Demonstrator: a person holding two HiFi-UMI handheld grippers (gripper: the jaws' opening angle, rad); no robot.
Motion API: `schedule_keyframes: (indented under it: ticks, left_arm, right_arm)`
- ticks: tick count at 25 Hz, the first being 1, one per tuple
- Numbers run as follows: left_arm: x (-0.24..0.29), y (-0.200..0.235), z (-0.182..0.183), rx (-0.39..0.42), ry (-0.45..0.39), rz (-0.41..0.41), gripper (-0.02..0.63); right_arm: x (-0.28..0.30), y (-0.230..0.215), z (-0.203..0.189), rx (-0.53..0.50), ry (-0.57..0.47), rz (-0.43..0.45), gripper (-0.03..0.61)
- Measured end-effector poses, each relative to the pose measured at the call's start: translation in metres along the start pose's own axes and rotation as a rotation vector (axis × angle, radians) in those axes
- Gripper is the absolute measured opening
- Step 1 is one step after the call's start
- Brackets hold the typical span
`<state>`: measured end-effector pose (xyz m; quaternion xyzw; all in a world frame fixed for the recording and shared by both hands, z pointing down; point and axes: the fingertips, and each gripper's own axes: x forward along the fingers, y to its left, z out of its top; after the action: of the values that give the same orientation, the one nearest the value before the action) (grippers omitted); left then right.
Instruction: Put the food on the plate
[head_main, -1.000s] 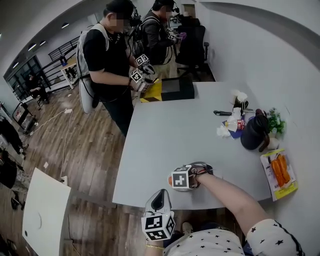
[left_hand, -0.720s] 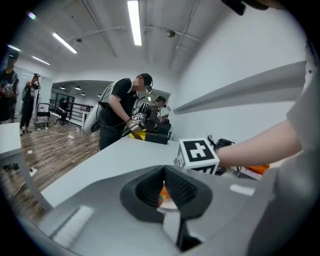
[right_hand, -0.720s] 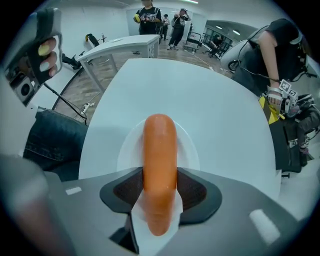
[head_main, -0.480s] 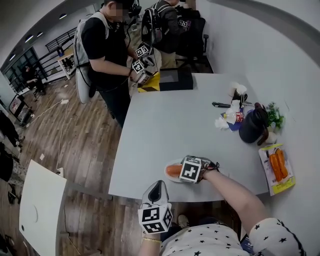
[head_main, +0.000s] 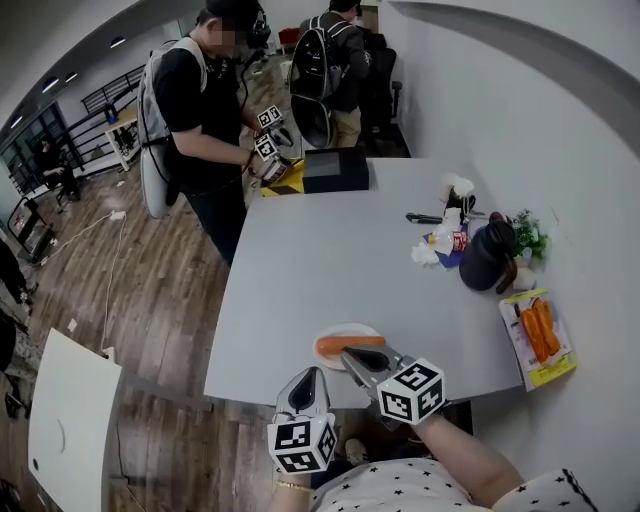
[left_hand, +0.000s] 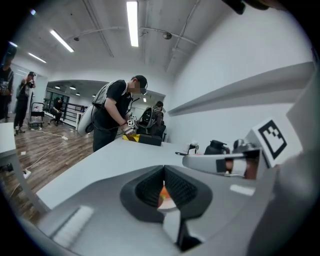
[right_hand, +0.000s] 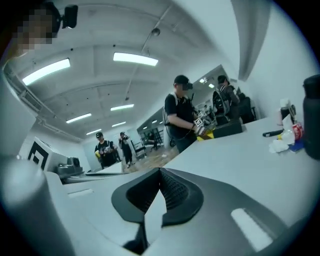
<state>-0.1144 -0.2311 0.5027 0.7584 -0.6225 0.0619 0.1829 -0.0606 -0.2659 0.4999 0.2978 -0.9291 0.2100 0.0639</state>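
An orange sausage-shaped piece of food (head_main: 350, 343) lies on a small white plate (head_main: 343, 331) near the front edge of the grey table (head_main: 320, 260). My right gripper (head_main: 347, 354) hovers just in front of the plate, with its tips at the rim. Its jaws are shut and nothing is between them (right_hand: 160, 172). My left gripper (head_main: 308, 372) hangs past the table's front edge, left of the right one, also shut and empty (left_hand: 163, 172). In the left gripper view, a bit of the orange food (left_hand: 162, 195) shows just behind its closed jaws.
At the table's right side lie a packet of orange food (head_main: 535, 335), a black jug (head_main: 485, 258), a small plant (head_main: 525, 238) and crumpled tissue (head_main: 425, 250). A black box (head_main: 335, 170) sits at the far end, where a person (head_main: 195, 110) holds grippers.
My right gripper was over the plate, covering the food. It has pulled back toward me and shut empty, leaving the orange food on the plate. The left gripper has barely moved.
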Motion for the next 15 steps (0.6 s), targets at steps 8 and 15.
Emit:
schedule_keyframes:
  ticks: [8, 15]
  left_arm:
    - [0.001, -0.023, 0.005, 0.027, -0.005, -0.045, 0.008]
    - [0.001, -0.031, 0.010, 0.060, -0.019, -0.056, 0.008]
  right_arm:
    - [-0.032, 0.009, 0.009, -0.076, -0.088, -0.181, -0.002]
    - [-0.032, 0.005, 0.000, -0.065, -0.060, -0.202, -0.002]
